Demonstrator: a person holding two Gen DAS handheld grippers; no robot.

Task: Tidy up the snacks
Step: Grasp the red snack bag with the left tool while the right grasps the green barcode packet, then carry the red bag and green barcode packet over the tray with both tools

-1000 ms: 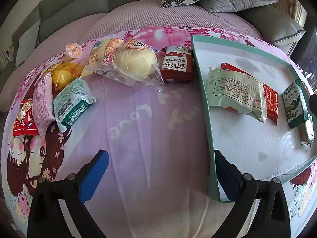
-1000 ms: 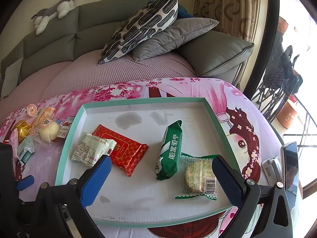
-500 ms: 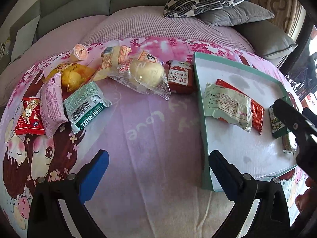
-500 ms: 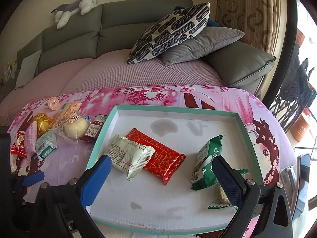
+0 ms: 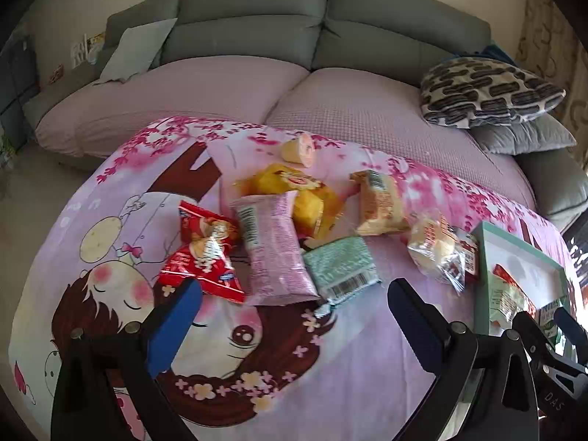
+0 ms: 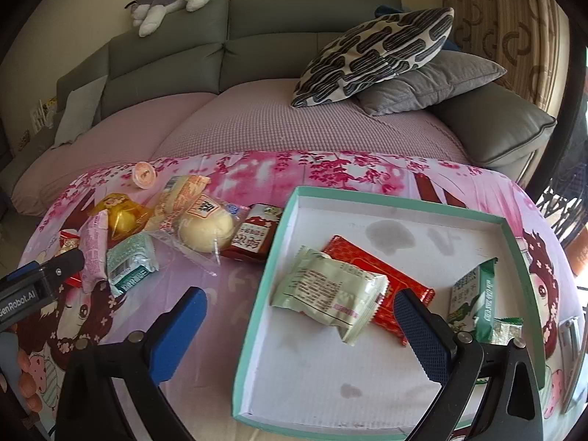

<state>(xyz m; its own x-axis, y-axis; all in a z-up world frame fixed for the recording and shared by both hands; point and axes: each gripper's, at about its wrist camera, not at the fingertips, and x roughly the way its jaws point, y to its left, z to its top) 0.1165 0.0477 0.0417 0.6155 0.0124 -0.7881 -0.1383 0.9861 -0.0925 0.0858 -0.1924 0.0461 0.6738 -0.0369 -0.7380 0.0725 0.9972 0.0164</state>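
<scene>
nearest the left wrist camera, left claw [image 5: 294,303] spread wide and empty, hovering low over the pink cartoon cloth [image 5: 330,386] on the bench, fingers bracketing the near ends of the loose snack pile. just beyond the fingertips: red packet [image 5: 204,257], pink packet [image 5: 273,253] and mint-green packet [image 5: 341,266] with barcode, packed edge to edge, pink one overlapping the yellow packet [image 5: 297,194] behind. farther back, tan cake packet [image 5: 378,202], clear-wrapped bun [image 5: 435,248], dark red box [image 6: 251,237] just beside the tray wall, and a small jelly cup [image 5: 299,150] at the far edge near the sofa [image 5: 257,36].

over on the right, right claw [image 6: 299,321] likewise spread and holding nothing, poised above the near left part of the teal-rimmed tray [image 6: 273,279]. inside already: pale green packet [image 6: 329,288] lying partly on a flat red packet [image 6: 382,283], green biscuit packet [image 6: 476,297] and a round biscuit pack [image 6: 507,329] near the right wall.

probable risks: closing on two crowded wrappers at once, or pinching only a slippery crimped end and dropping it short of the tray; crushing the soft bun; catching the cloth and dragging the pile; rolling the jelly cup off the far edge; clipping the other claw near the tray.
</scene>
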